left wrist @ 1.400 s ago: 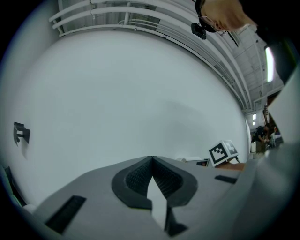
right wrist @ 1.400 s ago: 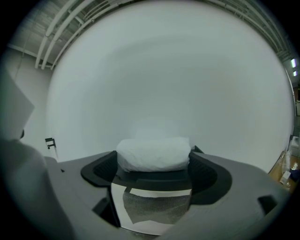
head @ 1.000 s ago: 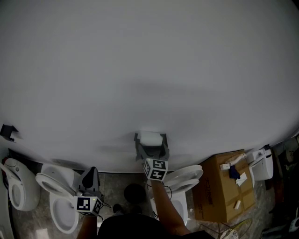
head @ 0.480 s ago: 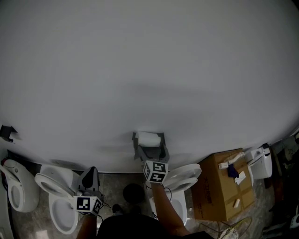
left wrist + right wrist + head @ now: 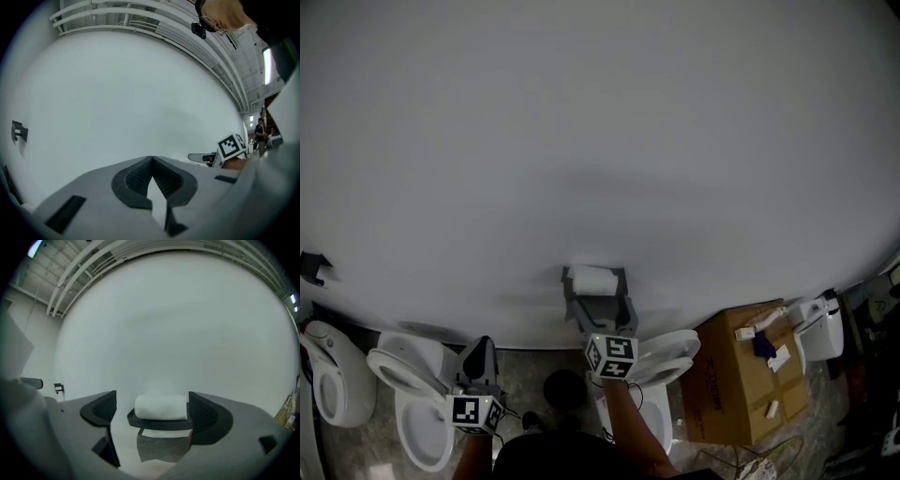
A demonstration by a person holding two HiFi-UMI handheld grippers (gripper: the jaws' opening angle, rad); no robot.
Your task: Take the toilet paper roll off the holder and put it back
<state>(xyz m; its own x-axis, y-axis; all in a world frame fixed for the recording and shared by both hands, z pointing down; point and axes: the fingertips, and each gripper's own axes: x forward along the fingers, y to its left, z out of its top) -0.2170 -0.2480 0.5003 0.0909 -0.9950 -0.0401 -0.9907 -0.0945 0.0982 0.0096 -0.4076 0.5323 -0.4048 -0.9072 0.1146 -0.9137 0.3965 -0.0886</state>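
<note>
We get dim, flat light in the head view, the grey wall (image 5: 600, 141) shading darker near its middle. Both gripper views bulge fisheye-fashion and go black at the corners. A ceiling lamp (image 5: 267, 65) glares at one edge. The toilet paper roll (image 5: 161, 407) looks soft, slightly washed out.

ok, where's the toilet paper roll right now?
The toilet paper roll lies on its holder on the white wall, low at the head view's centre. In the right gripper view it sits between the open jaws of the right gripper.
</note>
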